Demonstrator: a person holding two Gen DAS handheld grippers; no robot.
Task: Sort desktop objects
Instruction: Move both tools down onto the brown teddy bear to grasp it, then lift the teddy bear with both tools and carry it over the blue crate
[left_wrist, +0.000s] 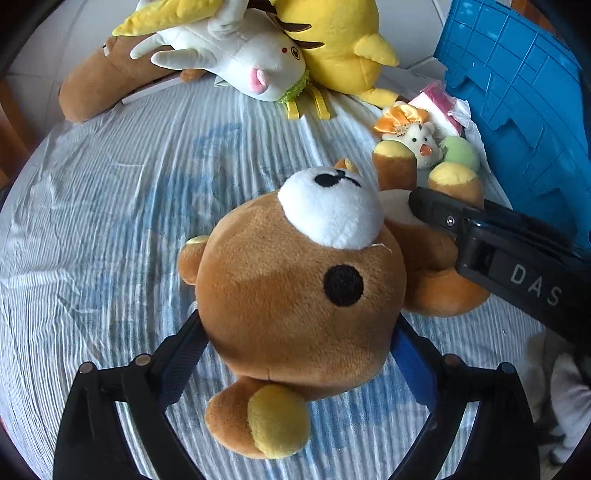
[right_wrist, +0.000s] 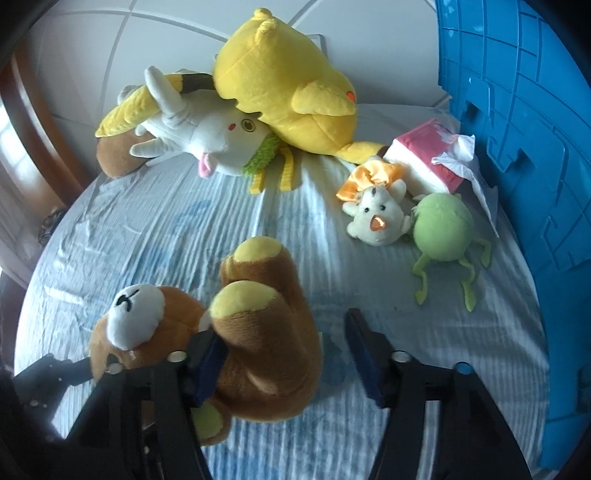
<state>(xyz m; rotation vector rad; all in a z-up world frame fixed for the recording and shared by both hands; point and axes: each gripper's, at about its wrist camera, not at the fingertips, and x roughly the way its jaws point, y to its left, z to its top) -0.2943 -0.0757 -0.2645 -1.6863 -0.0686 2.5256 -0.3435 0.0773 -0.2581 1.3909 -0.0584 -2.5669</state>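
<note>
A brown plush bear (left_wrist: 288, 295) lies on its back on the striped cloth. My left gripper (left_wrist: 297, 325) is open wide, and the bear's head sits between its two blue-padded fingers, touching both. One finger of my right gripper (left_wrist: 432, 206) rests on the bear's white belly. In the right wrist view the bear (right_wrist: 258, 321) has its yellow-soled legs up. My right gripper (right_wrist: 282, 328) is open around its body: the left pad (right_wrist: 210, 362) touches it and the right pad (right_wrist: 365, 354) stands apart. A finger of the left gripper (right_wrist: 74, 369) shows at the bear's head.
A blue plastic crate (right_wrist: 517, 147) stands along the right. Beside it are a pink tissue pack (right_wrist: 424, 158), a small white chick plush (right_wrist: 376, 218) and a green plush (right_wrist: 443, 225). A yellow plush (right_wrist: 288, 92), a white plush (right_wrist: 207, 136) and a brown plush (left_wrist: 99, 85) lie at the back.
</note>
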